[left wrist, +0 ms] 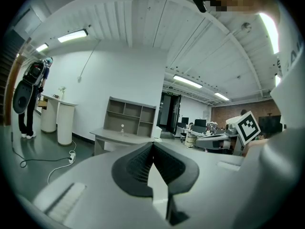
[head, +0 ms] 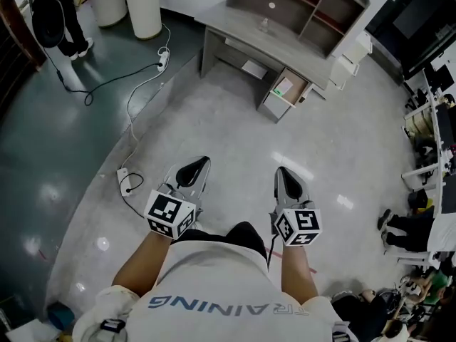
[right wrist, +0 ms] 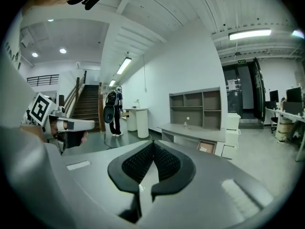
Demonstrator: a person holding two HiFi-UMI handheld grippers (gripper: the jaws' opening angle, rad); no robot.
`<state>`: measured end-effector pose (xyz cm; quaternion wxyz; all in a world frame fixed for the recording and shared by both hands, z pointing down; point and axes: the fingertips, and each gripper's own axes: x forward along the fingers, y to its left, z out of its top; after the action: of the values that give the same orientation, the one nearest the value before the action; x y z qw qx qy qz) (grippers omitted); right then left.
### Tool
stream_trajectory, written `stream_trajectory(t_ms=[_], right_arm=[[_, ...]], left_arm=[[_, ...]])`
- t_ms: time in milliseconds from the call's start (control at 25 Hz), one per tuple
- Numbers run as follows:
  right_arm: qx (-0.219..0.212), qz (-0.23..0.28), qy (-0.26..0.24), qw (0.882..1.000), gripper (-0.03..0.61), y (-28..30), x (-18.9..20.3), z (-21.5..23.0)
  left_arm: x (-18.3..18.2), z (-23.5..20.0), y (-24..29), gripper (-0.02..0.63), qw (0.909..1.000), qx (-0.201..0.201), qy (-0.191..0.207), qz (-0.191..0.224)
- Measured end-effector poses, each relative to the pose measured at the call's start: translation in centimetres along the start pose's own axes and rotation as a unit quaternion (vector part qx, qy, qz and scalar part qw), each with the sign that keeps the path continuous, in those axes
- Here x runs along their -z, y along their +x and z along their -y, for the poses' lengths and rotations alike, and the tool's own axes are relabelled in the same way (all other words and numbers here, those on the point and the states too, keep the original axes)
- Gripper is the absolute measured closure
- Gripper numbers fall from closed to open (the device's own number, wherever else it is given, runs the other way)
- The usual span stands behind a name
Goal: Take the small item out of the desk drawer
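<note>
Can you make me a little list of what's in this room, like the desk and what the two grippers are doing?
left gripper: shut, nothing in it
right gripper: shut, nothing in it
desk: far ahead across the floor, with shelves on top
drawer: pulled open
pale item: lying in the drawer, too small to tell what it is
floor: white cable and power strip on the person's left
job: not begun, no gripper near the drawer
</note>
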<state>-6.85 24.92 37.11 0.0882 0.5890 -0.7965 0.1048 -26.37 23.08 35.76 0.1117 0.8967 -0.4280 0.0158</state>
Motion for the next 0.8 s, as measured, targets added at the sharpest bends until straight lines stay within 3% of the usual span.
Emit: stream_trajectory(t_ms=[240,480,800], right_arm=[[0.004,0.001,0.0,1.0,0.563,3.0,-0.8,1.8],[-0.024,0.0,-0.01,1.0,0.563,8.6,-2.0,4.1],[-0.03,0.002,-0.002,1.0,0.565,14.7,-5.2,12.5]], left_arm=[[-0.1,-1.3,3.1,0.612,1.0,0.008,-0.001,-0.005],[-1.0,-4.0,8.1,0.612,0.9999,-0.008,-0.009,-0.005],[-4.0,-4.5,17.8,0.612,0.9999,-0.014,0.0,-0.01]])
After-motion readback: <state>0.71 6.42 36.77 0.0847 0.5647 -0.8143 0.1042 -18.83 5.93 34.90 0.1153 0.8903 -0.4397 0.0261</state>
